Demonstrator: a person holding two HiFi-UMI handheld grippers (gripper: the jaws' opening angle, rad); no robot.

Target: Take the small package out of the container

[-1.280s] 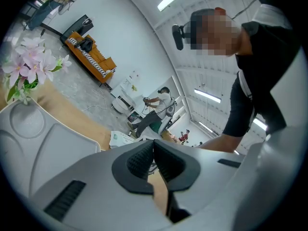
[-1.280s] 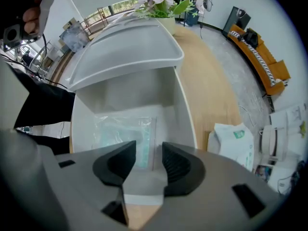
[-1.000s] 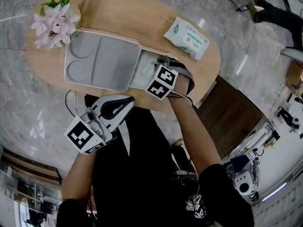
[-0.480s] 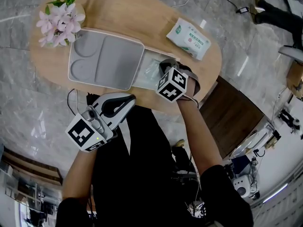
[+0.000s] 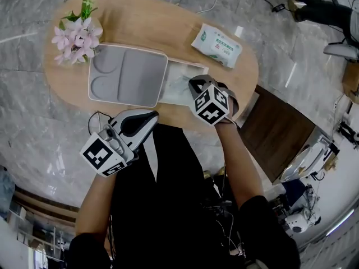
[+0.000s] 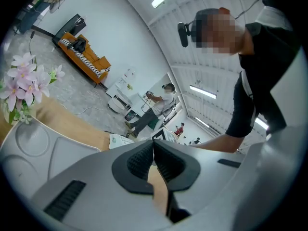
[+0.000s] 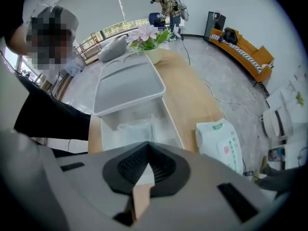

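The oval wooden desk (image 5: pixel 168 27) stands on a grey marble floor. The task is not done: the small package (image 7: pixel 134 127) lies inside the clear container (image 7: pixel 169 115), with the grey lid (image 7: pixel 127 88) covering only its far part. Your right gripper (image 7: pixel 148 153) has its fingers together with nothing visible between them. The package lies just beyond their tips, toward the middle of the frame. Your left gripper (image 6: pixel 154 150) is closed too, empty, at the desk edge.

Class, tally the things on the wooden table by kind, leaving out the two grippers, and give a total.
Flower pot: 1
Grey lid: 1
Clear container: 1
Clear package inside the container: 1
Pack of wipes: 1
Total: 5
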